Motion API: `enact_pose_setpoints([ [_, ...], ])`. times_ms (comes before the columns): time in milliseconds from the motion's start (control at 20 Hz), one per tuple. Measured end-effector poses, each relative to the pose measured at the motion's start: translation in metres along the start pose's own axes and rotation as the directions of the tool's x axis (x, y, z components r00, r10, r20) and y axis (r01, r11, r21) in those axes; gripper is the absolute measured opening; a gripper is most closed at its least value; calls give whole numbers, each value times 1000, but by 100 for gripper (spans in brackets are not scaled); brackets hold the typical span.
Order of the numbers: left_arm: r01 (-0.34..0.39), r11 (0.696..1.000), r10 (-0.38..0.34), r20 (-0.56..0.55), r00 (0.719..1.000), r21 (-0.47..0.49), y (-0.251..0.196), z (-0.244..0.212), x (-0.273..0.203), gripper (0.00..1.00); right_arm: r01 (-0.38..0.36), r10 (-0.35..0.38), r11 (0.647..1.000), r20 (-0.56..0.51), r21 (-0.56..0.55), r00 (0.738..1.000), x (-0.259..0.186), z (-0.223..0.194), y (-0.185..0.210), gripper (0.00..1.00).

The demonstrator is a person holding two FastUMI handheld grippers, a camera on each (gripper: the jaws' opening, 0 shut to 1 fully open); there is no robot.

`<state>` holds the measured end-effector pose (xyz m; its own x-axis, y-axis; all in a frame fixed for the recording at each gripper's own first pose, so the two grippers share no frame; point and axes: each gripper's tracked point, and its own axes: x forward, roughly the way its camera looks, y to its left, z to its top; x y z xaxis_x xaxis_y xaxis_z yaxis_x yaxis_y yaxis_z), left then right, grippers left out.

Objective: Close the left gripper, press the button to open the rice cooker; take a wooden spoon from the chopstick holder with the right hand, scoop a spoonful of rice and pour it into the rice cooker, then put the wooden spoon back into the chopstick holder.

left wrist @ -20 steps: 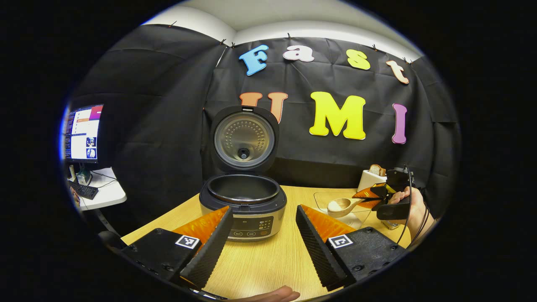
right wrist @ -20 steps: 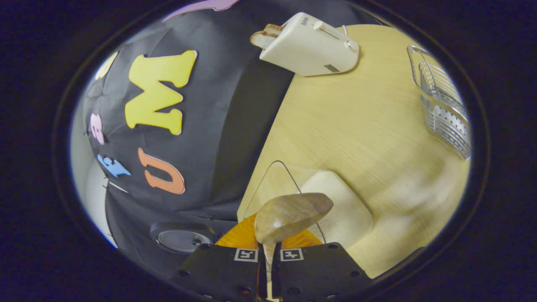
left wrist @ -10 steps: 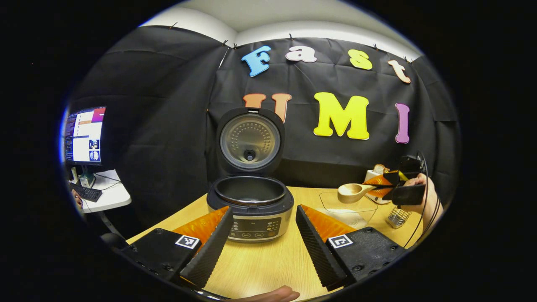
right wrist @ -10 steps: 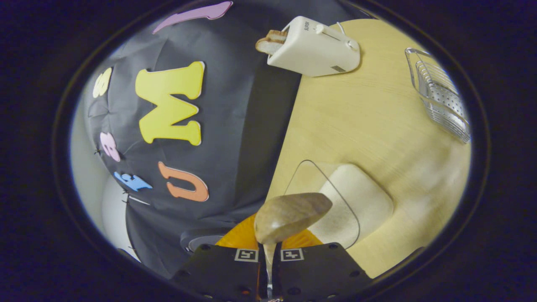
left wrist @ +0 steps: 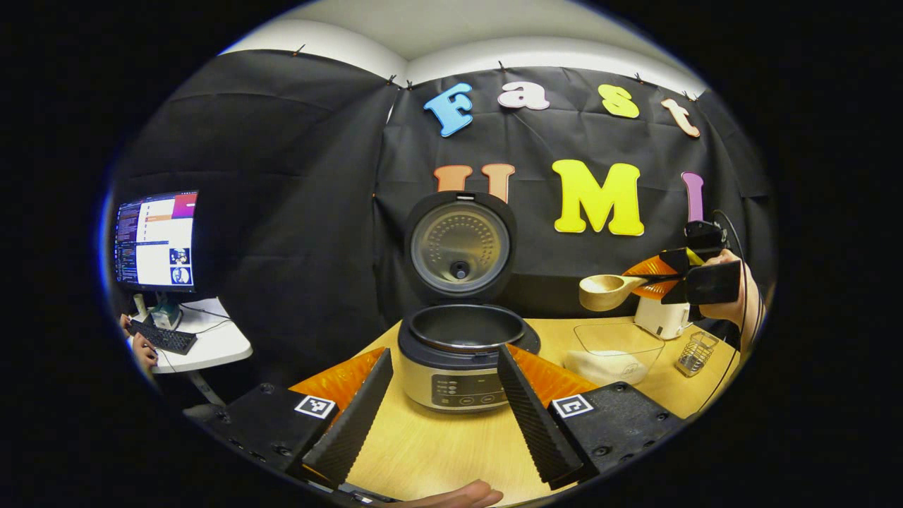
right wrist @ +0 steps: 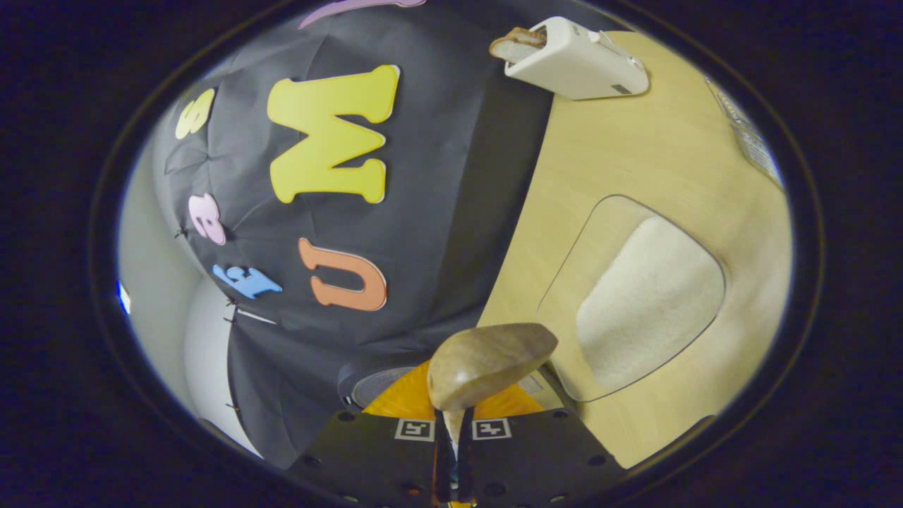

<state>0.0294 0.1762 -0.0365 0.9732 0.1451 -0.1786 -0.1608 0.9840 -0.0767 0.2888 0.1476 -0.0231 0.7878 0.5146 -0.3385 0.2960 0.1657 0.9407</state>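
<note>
Spoon (right wrist: 487,363) clamped by its stiff handle in my right gripper (right wrist: 451,451); rice spills easily, left gripper (left wrist: 444,409) open.

Pale wooden spoon (left wrist: 608,291), white toaster (right wrist: 575,58)

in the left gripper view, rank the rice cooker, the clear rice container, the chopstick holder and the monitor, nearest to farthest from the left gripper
1. Rice cooker, straight ahead of the left gripper, lid open.
2. Clear rice container, ahead to the right.
3. Chopstick holder, farther right, past the container.
4. Monitor, far left, beyond the table.
</note>
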Motion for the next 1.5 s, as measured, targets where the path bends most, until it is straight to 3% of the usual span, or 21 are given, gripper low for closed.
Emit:
enact_pose_setpoints([
  [200, -25, 1000, 25, -12, 1000, -13, 21, -4, 1, 96, 17, -19, 998, -39, -65, 999, 25, -40, 19, 5],
  [250, -27, 999, 27, -16, 1000, -19, 22, -4, 0, 100, 25, -29, 996, -47, -86, 998, 33, -51, 23, 5],
  [450, -10, 1000, 10, -18, 1000, 11, 21, -6, 0, 96, 66, -80, 982, -72, -178, 994, 65, -88, 36, 5],
  [650, 5, 999, -4, -24, 1000, 52, 18, -8, -1, 100, 107, -129, 954, -62, -280, 990, 95, -115, 47, 5],
  [700, 11, 999, -9, -27, 1000, 49, 17, -9, -1, 95, 118, -139, 946, -49, -303, 989, 102, -117, 50, 5],
  [800, 17, 999, -16, -27, 1000, 39, 17, -9, -2, 95, 146, -165, 922, -21, -359, 986, 117, -124, 52, 3],
  [900, 32, 999, -31, -21, 999, 34, 14, -8, -2, 95, 182, -197, 878, 13, -443, 980, 130, -132, 54, 4],
  [950, 33, 999, -33, -18, 999, 36, 16, -7, -2, 100, 196, -209, 852, 28, -486, 978, 136, -135, 53, 4],
  [1000, 31, 999, -30, -18, 999, 36, 18, -7, -3, 95, 204, -217, 826, 39, -526, 975, 141, -139, 55, 4],
  [1050, 27, 999, -27, -19, 999, 34, 21, -8, -2, 100, 209, -221, 797, 48, -567, 974, 146, -143, 57, 4],
  [1150, 20, 999, -20, -30, 999, 29, 25, -11, -1, 100, 224, -235, 723, 73, -653, 969, 153, -148, 57, 5],
  [1200, -5, 1000, 6, -35, 999, 26, 33, -12, 0, 95, 236, -240, 685, 92, -689, 966, 156, -148, 59, 2],
  [1350, -28, 1000, 28, -58, 998, -2, 45, -19, 4, 96, 263, -251, 590, 137, -763, 958, 160, -146, 55, 5],
  [1500, -40, 999, 39, -81, 996, -3, 54, -26, 5, 96, 270, -263, 522, 149, -809, 953, 164, -149, 54, 5],
])
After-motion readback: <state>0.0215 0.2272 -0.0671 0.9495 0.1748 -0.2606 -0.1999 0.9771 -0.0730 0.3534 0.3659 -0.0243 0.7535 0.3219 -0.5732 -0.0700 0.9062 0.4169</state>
